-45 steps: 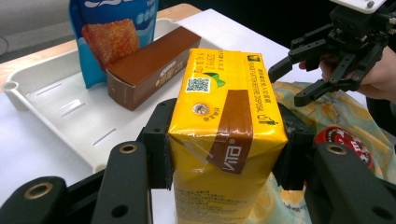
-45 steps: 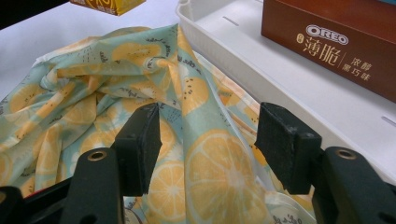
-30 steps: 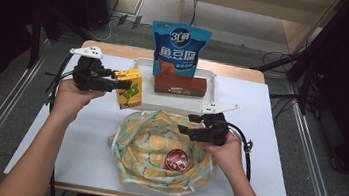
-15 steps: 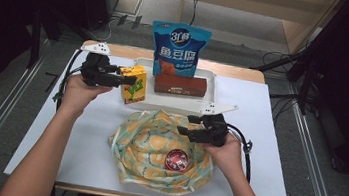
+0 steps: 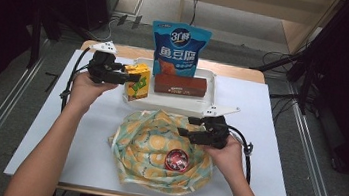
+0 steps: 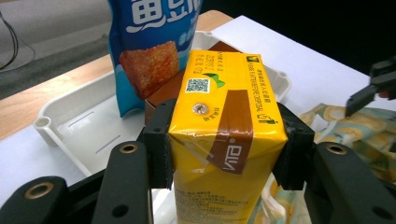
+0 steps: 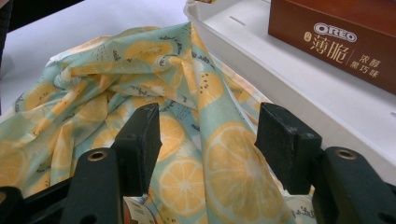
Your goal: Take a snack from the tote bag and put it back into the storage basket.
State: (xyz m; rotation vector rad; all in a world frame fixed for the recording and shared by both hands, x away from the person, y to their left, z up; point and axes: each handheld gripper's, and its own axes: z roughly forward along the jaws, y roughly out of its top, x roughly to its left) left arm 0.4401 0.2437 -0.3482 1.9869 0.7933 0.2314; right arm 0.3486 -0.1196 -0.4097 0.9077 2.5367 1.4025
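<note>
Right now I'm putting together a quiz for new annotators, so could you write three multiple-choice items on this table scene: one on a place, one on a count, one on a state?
1. Where does the brown Oreo box lie?
A. in the white tray
B. on the lemon-print cloth
C. on the bare table

2. How many packaged items stand or lie at the tray?
A. one
B. three
C. five

3. What is the left claw doing?
A. hanging open over the table
B. gripping the yellow drink carton
C. pinching the cloth

Answers:
1. A, the box rests inside the tray's rim in the high view.
2. B, the carton, the box and the blue snack bag.
3. B, its pads press both sides of the carton in the left gripper view.
</note>
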